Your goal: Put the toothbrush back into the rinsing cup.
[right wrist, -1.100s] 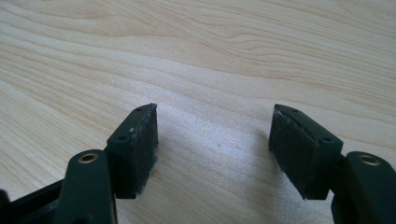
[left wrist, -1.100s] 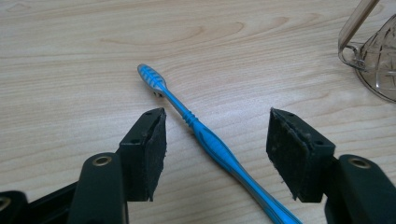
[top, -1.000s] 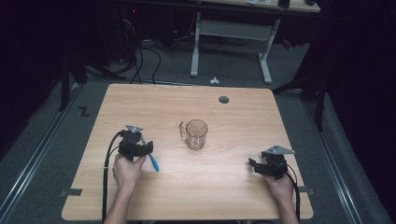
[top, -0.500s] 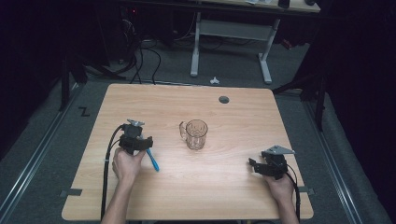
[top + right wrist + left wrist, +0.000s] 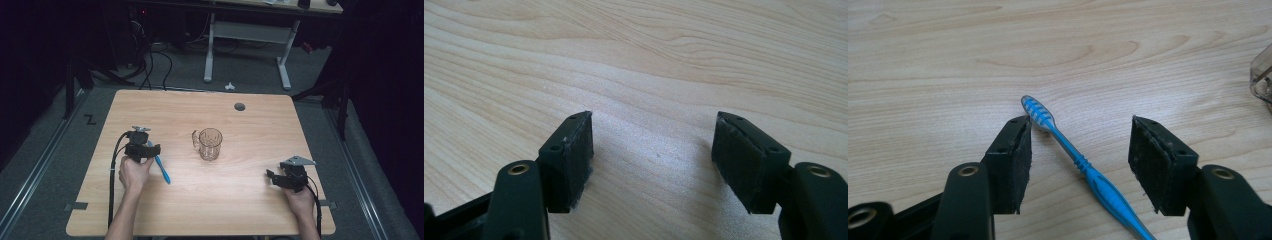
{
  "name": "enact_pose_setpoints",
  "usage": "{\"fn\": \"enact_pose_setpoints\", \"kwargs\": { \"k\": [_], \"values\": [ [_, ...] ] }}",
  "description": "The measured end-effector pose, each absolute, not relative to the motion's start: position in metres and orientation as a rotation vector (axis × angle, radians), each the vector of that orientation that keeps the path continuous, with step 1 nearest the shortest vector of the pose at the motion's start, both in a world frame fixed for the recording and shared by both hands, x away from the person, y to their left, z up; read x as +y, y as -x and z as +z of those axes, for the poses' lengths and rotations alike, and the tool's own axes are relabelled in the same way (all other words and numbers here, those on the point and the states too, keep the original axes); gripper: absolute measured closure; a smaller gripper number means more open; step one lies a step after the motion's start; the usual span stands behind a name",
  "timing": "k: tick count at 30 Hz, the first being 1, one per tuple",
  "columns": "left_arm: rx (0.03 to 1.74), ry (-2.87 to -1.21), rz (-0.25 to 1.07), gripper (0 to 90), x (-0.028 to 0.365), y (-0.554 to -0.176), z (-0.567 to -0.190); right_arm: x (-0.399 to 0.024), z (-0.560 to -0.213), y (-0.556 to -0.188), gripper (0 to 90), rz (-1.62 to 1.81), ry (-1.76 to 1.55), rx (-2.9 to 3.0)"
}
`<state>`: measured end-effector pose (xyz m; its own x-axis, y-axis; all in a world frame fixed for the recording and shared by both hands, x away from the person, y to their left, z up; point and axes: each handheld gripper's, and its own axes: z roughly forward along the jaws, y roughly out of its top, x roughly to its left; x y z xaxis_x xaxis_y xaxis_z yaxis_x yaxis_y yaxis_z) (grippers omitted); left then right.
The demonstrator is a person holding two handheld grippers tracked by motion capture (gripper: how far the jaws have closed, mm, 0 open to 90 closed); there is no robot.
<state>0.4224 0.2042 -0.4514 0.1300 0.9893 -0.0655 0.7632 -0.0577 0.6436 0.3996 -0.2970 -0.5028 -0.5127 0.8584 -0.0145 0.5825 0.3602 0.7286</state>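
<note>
At the left of the frame, the left gripper (image 5: 1078, 165) hangs with jaws spread either side of the blue toothbrush (image 5: 1083, 167) lying flat on the table (image 5: 250, 200), seemingly ready to pinch it, while the right gripper (image 5: 651, 160), likewise spread and empty, idles at lower right.

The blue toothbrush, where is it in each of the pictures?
High view: the blue toothbrush lies flat on the table, left of the glass mug, by the left gripper.
Left gripper view: toothbrush between the open jaws, untouched.
Right gripper view: bare wood between its open jaws.
Shared landmark: the mug, at the right edge of the left gripper view.
</note>
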Motion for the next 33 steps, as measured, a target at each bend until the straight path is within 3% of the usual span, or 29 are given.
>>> {"fn": "enact_pose_setpoints", "kwargs": {
  "k": [33],
  "values": [
    [1.77, -1.927, 0.446, 57.6, 0.199, -0.443, -0.48, -0.297, -0.503, -0.4, 33.4, 0.955, -1.257, 2.235]
  ]
}}
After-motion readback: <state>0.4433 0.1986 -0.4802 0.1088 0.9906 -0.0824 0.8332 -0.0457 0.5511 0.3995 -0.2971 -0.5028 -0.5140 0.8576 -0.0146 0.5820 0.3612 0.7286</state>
